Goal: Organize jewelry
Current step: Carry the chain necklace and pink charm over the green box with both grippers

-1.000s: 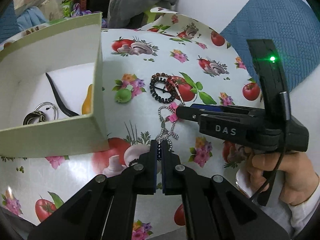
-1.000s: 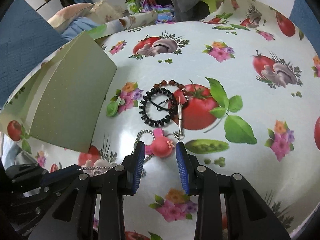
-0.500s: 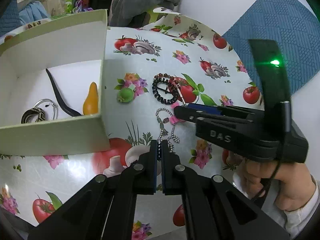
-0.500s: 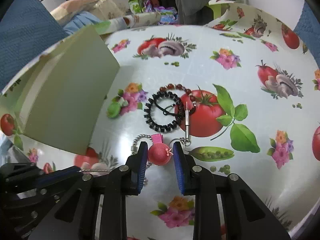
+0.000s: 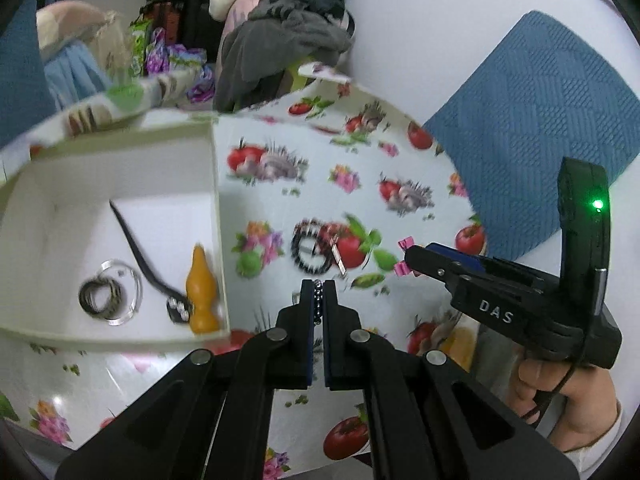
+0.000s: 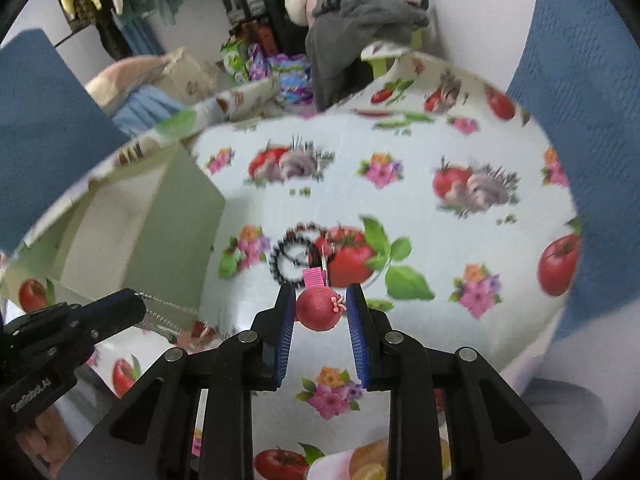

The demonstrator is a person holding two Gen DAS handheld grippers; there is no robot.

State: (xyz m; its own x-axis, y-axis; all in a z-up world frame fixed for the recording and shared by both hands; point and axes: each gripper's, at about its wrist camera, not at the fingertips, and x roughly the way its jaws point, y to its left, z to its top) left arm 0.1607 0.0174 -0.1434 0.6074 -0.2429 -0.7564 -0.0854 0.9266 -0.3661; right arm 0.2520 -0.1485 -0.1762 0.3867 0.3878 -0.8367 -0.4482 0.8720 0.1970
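Box [image 5: 218, 216] is sitting to the left of the left gripper [image 5: 319, 296], open side up w/ a ring, an orange piece and a dark strip inside, and that claw, the nearer one, is pinching the bead chain [image 6: 168, 312] between nearly closed jaws. Chain is running roughly level, left to right, off toward the right gripper [image 6: 320, 312], which is clamping the red ball charm [image 6: 320, 310]; pink tab [image 6: 314, 278] is pointing fwd, away from it. Judging by that, the next move is probably going leftward over the box wall w/ both claws travelling together.
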